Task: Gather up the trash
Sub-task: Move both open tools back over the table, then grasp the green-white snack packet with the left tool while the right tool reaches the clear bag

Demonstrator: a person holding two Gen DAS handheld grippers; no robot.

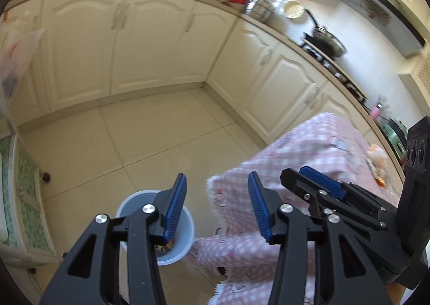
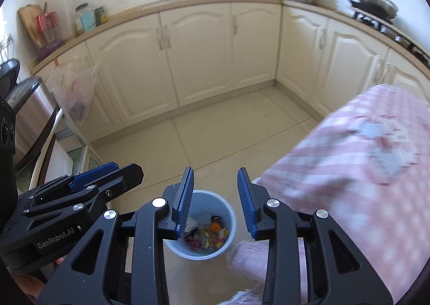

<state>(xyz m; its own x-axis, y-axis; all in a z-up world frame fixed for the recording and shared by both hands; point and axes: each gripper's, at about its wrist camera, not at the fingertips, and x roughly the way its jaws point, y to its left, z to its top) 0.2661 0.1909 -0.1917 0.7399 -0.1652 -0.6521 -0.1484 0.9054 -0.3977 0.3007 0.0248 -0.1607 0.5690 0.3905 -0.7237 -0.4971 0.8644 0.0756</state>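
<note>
Both the right hand-held gripper [image 2: 215,197] and left hand-held gripper [image 1: 216,205] hung spread and empty above the floor bin [image 2: 200,224] holding trash [image 2: 207,232], so fetching remaining scraps [image 1: 377,159] from the clothed counter [image 1: 322,149] seemed next.

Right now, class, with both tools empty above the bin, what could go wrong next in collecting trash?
1. The round light-blue plastic bin stands right beside the hanging pink checked tablecloth; a tool could snag the cloth's fringe.
2. The open right tool hovers over the bin, the open left tool beside it; crowded together, they might collide.
3. Orange scraps remain on the cloth.
</note>
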